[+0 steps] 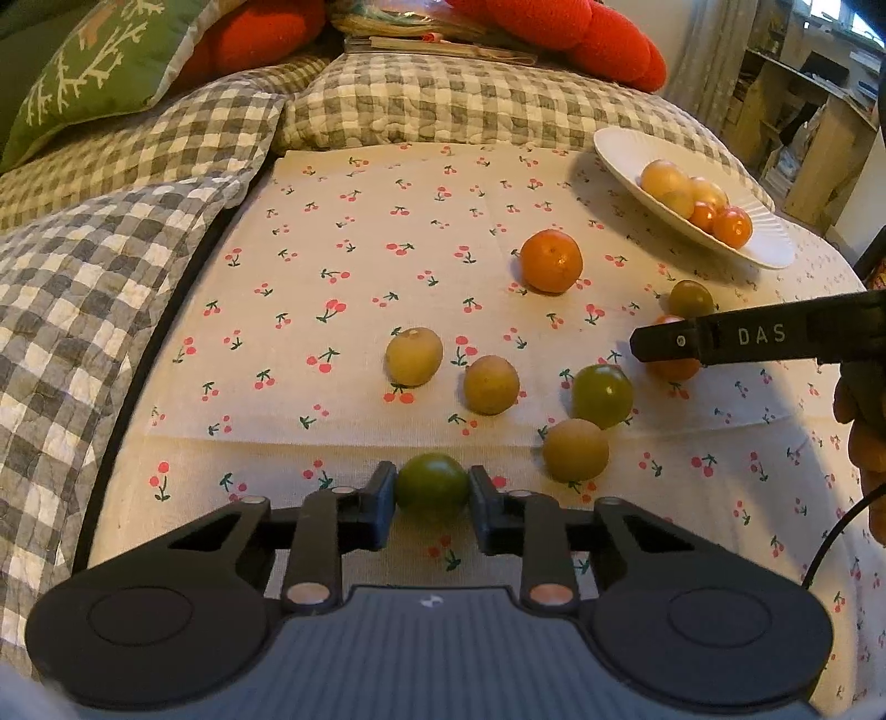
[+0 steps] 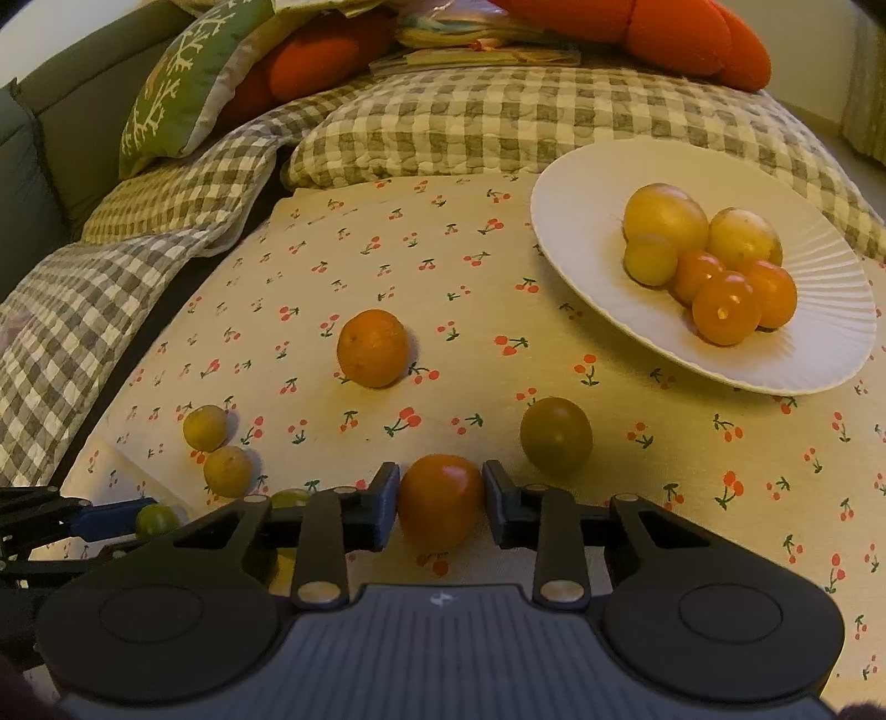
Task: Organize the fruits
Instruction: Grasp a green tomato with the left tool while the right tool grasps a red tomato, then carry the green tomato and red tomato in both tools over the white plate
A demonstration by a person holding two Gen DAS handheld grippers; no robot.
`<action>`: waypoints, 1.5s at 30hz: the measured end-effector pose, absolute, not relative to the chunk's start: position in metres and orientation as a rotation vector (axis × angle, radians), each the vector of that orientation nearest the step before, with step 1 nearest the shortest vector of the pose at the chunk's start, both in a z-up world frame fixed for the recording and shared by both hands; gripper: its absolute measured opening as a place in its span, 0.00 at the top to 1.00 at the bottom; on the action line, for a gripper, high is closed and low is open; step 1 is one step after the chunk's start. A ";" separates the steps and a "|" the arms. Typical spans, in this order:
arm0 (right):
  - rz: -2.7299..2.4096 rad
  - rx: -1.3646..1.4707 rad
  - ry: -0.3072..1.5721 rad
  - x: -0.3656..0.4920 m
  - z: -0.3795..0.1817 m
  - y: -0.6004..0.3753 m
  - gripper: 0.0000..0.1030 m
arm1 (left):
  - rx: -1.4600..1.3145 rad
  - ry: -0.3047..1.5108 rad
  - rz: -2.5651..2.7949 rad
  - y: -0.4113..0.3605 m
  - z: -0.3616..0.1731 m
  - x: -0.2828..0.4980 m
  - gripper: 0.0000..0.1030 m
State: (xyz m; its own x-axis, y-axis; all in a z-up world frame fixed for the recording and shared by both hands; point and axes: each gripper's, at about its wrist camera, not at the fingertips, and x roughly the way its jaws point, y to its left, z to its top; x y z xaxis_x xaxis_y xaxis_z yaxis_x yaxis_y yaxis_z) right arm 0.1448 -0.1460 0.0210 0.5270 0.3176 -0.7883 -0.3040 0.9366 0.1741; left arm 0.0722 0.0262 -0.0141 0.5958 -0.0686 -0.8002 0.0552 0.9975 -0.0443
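Note:
My left gripper (image 1: 432,490) is shut on a green tomato (image 1: 432,483) low over the cherry-print cloth (image 1: 332,232). My right gripper (image 2: 441,501) is shut on an orange-red tomato (image 2: 441,498); its finger shows in the left wrist view (image 1: 720,335). A white plate (image 2: 581,183) at the back right holds several yellow and orange fruits (image 2: 720,271). Loose on the cloth lie an orange (image 2: 372,348), a dark green tomato (image 2: 556,435), another green tomato (image 1: 602,395) and three yellowish round fruits (image 1: 414,356).
Checked quilted cushions (image 1: 138,183) border the cloth at the left and back. A green pillow (image 1: 94,61) and red plush (image 1: 581,33) lie behind. Wooden shelves (image 1: 803,111) stand at the far right.

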 end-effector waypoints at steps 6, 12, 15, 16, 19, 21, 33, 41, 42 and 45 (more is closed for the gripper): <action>0.380 0.035 0.926 0.143 0.030 -0.148 0.72 | -0.024 0.928 -0.072 0.027 -0.014 0.072 0.79; 0.376 0.055 0.911 0.142 0.036 -0.152 0.72 | -0.027 0.910 -0.071 0.026 -0.011 0.070 0.79; 0.382 0.060 0.904 0.141 0.038 -0.151 0.72 | -0.023 0.900 -0.070 0.025 -0.010 0.069 0.79; 0.385 0.060 0.903 0.140 0.038 -0.151 0.72 | -0.025 0.897 -0.070 0.025 -0.009 0.069 0.79; 0.399 0.057 0.896 0.138 0.041 -0.148 0.72 | -0.031 0.887 -0.067 0.026 -0.006 0.069 0.80; 0.413 0.056 0.887 0.136 0.045 -0.146 0.72 | -0.036 0.878 -0.063 0.027 -0.003 0.068 0.80; 0.436 0.084 0.831 0.132 0.061 -0.152 0.72 | -0.070 0.839 -0.081 0.024 0.013 0.075 0.80; 0.363 0.201 0.776 0.139 0.075 -0.195 0.72 | -0.100 0.829 -0.117 0.011 0.020 0.089 0.80; 0.352 0.215 0.769 0.140 0.076 -0.201 0.72 | -0.100 0.825 -0.123 0.008 0.021 0.090 0.80; 0.317 0.262 0.745 0.142 0.081 -0.219 0.72 | -0.091 0.809 -0.142 -0.004 0.027 0.097 0.80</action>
State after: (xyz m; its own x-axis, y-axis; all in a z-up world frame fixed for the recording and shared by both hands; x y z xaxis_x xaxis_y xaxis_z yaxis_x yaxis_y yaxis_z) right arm 0.1418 -0.2194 0.0808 0.6912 0.3718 -0.6196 -0.1882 0.9205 0.3425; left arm 0.0972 -0.0044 0.0267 0.6814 -0.1612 -0.7139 0.0919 0.9866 -0.1350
